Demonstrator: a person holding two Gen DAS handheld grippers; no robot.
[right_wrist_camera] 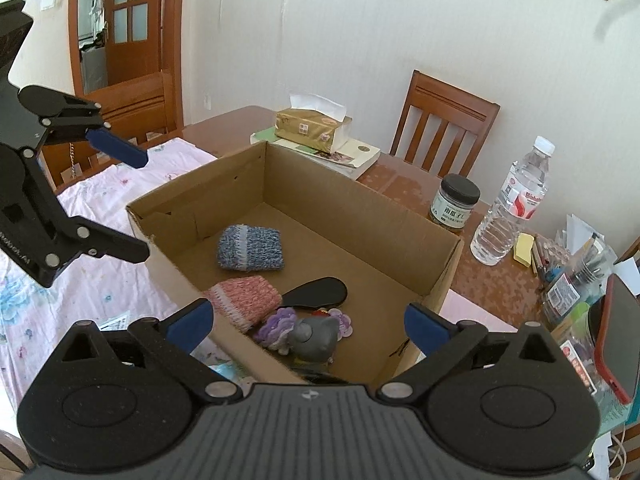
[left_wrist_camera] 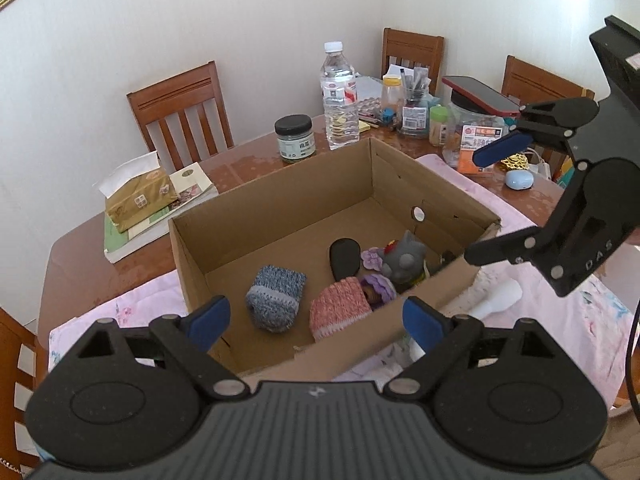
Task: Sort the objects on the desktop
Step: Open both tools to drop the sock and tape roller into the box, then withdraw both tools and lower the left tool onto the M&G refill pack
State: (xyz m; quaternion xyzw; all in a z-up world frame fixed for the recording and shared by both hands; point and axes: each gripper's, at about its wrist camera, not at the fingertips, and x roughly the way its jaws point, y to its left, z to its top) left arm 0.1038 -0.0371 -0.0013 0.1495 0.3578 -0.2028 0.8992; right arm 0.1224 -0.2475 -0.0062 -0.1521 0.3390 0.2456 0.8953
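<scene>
An open cardboard box (left_wrist_camera: pixel 280 184) (right_wrist_camera: pixel 360 200) stands on the table. Inside lie a blue knit pouch (left_wrist_camera: pixel 275 298) (right_wrist_camera: pixel 250 248), a pink knit pouch (left_wrist_camera: pixel 340 312) (right_wrist_camera: pixel 244 300), a black oval case (left_wrist_camera: pixel 345 258) (right_wrist_camera: pixel 316 292), a grey plush toy (left_wrist_camera: pixel 404 262) (right_wrist_camera: pixel 314 336) and purple crochet flowers (left_wrist_camera: pixel 378 286) (right_wrist_camera: pixel 278 326). My left gripper (left_wrist_camera: pixel 316 322) is open and empty over the box's near edge; it also shows in the right wrist view (right_wrist_camera: pixel 132 204). My right gripper (right_wrist_camera: pixel 306 324) is open and empty over the box's corner; it also shows in the left wrist view (left_wrist_camera: pixel 482 204).
A white object (left_wrist_camera: pixel 500 298) lies on the pink cloth (left_wrist_camera: pixel 560 320) beside the box. Behind the box stand a water bottle (left_wrist_camera: pixel 339 96), a dark-lidded jar (left_wrist_camera: pixel 294 138), a tissue pack (left_wrist_camera: pixel 138 196) on books, a phone (left_wrist_camera: pixel 480 96) on a jar and desk clutter. Wooden chairs (left_wrist_camera: pixel 180 112) surround the table.
</scene>
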